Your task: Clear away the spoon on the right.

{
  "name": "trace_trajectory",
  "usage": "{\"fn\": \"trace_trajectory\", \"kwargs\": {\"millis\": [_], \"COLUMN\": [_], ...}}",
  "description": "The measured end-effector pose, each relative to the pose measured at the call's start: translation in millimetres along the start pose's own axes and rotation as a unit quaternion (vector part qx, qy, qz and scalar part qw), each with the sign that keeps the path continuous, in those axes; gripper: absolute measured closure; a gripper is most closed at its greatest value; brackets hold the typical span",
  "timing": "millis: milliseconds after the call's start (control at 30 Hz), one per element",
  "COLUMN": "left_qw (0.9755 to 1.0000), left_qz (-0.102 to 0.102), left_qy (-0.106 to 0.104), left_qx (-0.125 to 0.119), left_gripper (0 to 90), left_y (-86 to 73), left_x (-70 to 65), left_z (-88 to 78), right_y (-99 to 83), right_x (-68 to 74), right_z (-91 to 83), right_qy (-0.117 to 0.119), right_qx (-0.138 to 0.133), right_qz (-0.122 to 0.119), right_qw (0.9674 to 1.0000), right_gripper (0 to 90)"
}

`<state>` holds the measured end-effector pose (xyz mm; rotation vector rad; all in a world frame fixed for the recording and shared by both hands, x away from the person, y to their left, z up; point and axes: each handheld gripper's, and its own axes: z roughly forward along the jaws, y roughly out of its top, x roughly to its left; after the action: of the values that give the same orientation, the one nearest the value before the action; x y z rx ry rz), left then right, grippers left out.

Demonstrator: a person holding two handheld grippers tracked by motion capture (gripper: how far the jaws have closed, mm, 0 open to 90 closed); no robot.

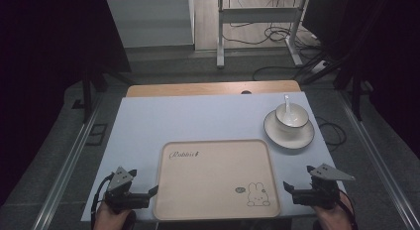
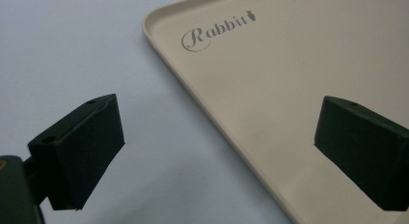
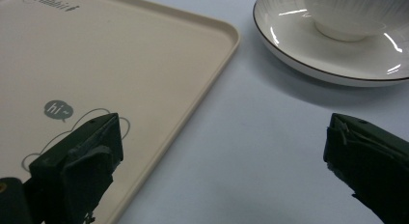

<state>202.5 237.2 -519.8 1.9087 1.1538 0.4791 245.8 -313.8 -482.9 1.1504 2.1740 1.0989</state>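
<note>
Left tongs (image 1: 151, 193) released | right tongs (image 1: 289, 189) released | both flank tray (image 1: 216, 146) edges

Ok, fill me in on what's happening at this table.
A person holds a two-jaw gripper in each hand at the near edge of the table. The left gripper and right gripper both stand open, flanking the beige tray without gripping anything. The tray is bare. Off its far right corner sits a saucer carrying a bowl with a spoon in it, untouched.

Dim lab or studio, black curtains (image 1: 44, 51), metal stand (image 1: 257, 27), loose floor cables (image 1: 277, 36), covered test table (image 1: 198, 118)
</note>
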Motion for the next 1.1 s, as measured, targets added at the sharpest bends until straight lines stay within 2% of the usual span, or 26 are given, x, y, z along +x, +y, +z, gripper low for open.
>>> {"fn": "trace_trajectory", "kwargs": {"millis": [67, 133, 233, 333, 700, 900, 1100], "left_qw": [1.0, 1.0, 1.0, 1.0, 1.0, 1.0, 1.0], "left_qz": [0.0, 0.0, 0.0, -0.001, -0.005, -0.003, -0.003], "left_qy": [0.0, 0.001, 0.001, 0.002, 0.001, 0.002, 0.002], "left_qx": [0.0, 0.001, 0.001, 0.001, 0.001, 0.002, 0.003], "left_gripper": [3.2, 3.2, 3.2, 3.2, 3.2, 3.2, 3.2], "left_y": [0.1, 0.1, 0.2, 0.2, 0.2, 0.4, 0.4], "left_x": [0.0, -0.1, -0.2, -0.2, 0.4, 0.2, 0.1], "left_z": [0.1, 0.1, 0.3, 0.4, 0.3, 0.6, 0.6], "right_y": [1.6, 4.2, 6.2, 9.2, 19.0, 27.8, 34.3], "right_x": [-2.1, -4.5, -6.5, -9.3, -14.5, -20.6, -24.2], "right_z": [1.7, 2.5, 2.5, 2.2, 8.2, 13.2, 16.0], "right_qy": [-0.002, -0.007, -0.004, 0.003, 0.006, 0.016, 0.017], "right_qx": [-0.003, -0.004, -0.007, -0.008, -0.008, -0.014, -0.013], "right_qz": [-0.001, -0.011, -0.013, -0.007, -0.005, 0.01, 0.011], "right_qw": [1.0, 0.9999, 0.9999, 0.9999, 0.9999, 0.9997, 0.9997], "right_gripper": [0.1, 0.0, 0.0, 0.1, 1.3, 1.3, 1.4]}}
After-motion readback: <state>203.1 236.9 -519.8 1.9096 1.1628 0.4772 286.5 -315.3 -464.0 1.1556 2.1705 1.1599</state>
